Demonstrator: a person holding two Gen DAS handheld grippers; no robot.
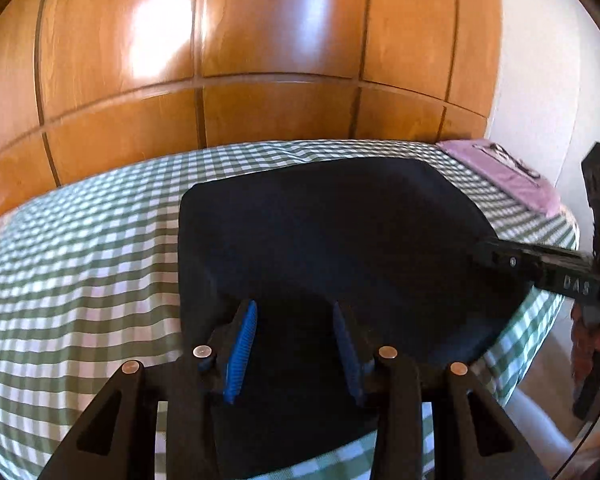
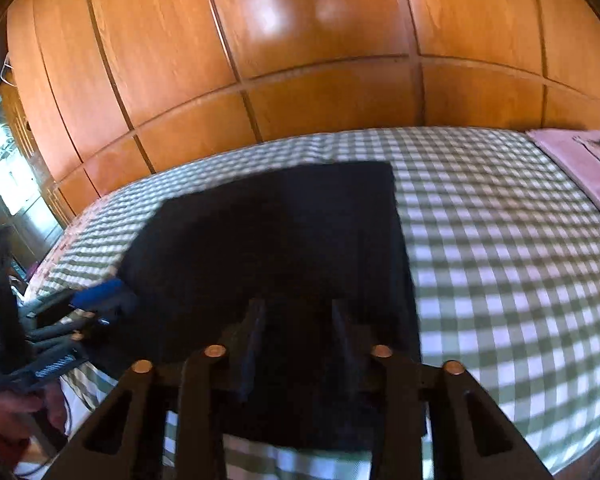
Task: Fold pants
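The dark pants [image 1: 332, 240] lie on a bed with a green and white checked cover [image 1: 80, 272]. They look folded into a wide, flat shape, and the near edge hangs toward the front side of the bed, right under both grippers.

The left gripper [image 1: 294, 344] is over the near part of the pants. Its two blue pads [image 1: 242, 348] stand apart, with dark cloth showing in the gap between them. The cloth is so dark there that I cannot tell if the pads press on it or just sit above it.

The right gripper [image 2: 298, 344] is also over the near part of the pants — its fingers are closer together than the left ones. The gap between them is all dark, so I cannot tell if it pinches the cloth.

In the left view, the right gripper reaches in from the right side, and its tip meets the right edge of the pants. In the right view, the left gripper shows at the left, at the left edge of the pants, with a hand [image 2: 16, 408] low down below it.

Far off to the right of both grippers lies a purple pillow [image 1: 508, 176]. Behind the bed stands a big shiny wooden wardrobe [image 1: 260, 60].
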